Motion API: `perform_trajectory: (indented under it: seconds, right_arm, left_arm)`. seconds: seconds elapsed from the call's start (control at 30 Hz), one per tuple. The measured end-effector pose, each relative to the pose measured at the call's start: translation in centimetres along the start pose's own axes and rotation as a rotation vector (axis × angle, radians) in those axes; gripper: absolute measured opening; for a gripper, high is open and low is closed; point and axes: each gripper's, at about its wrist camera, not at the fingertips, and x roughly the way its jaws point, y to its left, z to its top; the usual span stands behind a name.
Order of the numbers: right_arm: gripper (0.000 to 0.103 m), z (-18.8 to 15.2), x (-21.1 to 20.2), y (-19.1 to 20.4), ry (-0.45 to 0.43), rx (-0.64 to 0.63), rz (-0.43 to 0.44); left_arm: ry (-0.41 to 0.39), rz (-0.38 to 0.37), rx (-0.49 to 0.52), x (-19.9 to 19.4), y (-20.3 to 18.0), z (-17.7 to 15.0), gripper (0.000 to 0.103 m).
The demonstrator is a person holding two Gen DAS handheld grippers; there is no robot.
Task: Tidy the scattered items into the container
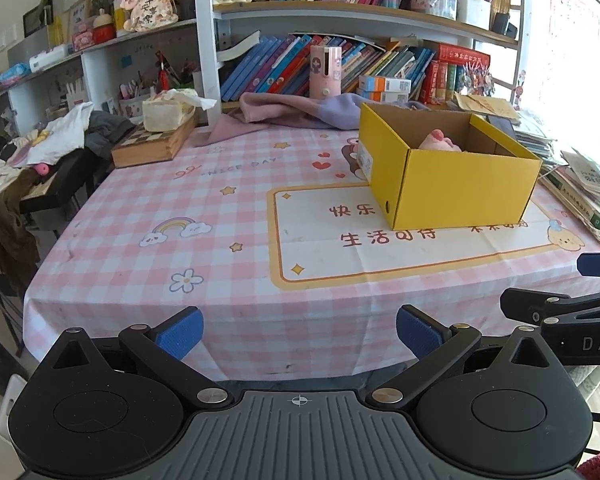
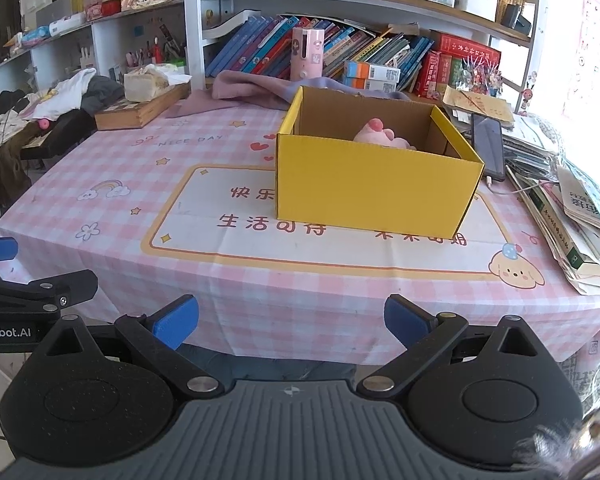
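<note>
left hand-held gripper (image 1: 299, 334): wide open, empty
right hand-held gripper (image 2: 291, 323): wide open, empty
yellow box (image 2: 364, 184): on bench (image 2: 100, 168), pink toy (image 2: 382, 134) inside
writing: "NICE DAY", "快乐", "nRobot.AI"

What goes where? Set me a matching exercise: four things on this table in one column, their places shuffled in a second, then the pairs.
Things:
1. pink plush toy
2. black phone
3. tissue box
4. yellow box

Places:
A. on the wooden case
B. on the tablecloth's cream panel
C. inside the yellow box
D. on the papers right of the box

Pairs: 1-C, 2-D, 3-A, 4-B
</note>
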Motion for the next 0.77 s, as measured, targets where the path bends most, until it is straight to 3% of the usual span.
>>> perform_trajectory:
  seconds: [0.77]
  right_arm:
    - [0.100, 0.4, 1.1, 0.4, 0.026, -0.001, -0.009]
  left_arm:
    - [-0.001, -0.037, -0.012, 1.0, 0.6, 0.3, 0.103]
